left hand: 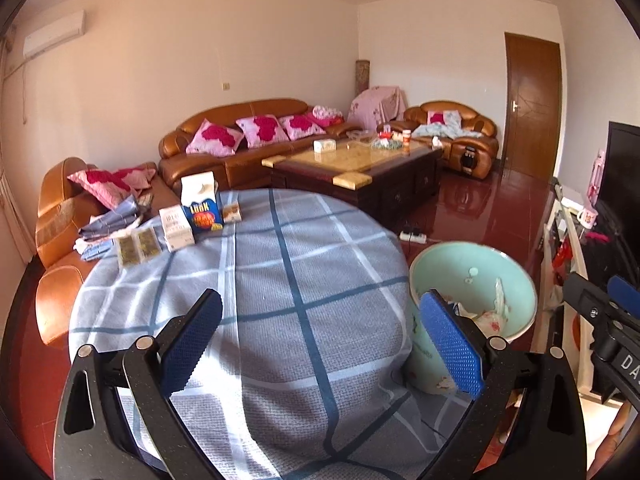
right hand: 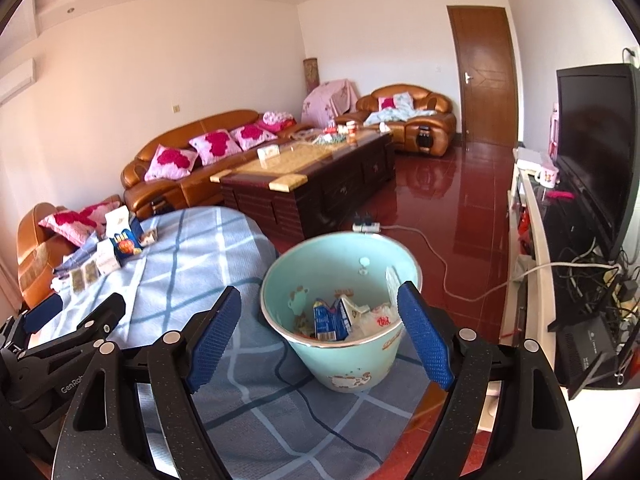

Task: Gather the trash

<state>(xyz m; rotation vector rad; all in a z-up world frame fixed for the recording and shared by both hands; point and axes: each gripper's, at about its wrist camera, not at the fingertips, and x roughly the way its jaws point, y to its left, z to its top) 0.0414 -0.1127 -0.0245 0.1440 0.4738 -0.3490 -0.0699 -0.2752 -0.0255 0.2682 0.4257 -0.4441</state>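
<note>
1. On the far left edge of the round, plaid-covered worktop the remaining trash sits in a cluster: a blue and white carton, a white box touching it, a small box behind, and two flat gold sachets lying nearest the rim.
2. Just beside the worktop's right edge stands the mint-green waste bin, and it already holds a blue carton, a white carton piece and a crumpled plastic bag, so I judge the job partly done.
3. My left gripper has its fingers spread wide with nothing between them; it looks out over bare cloth, well apart from the cluster.
4. My right gripper also has its fingers spread and empty, framing the bin without touching it.
5. What is left, as I read it: five pieces on the worktop, each needing a reach across to the far side.
6. Hard to tell: the bin's bottom is buried under the bag, the print on the white box is unreadable, and whether more litter lies past the worktop's left rim, towards the armchair, is hidden.
</note>
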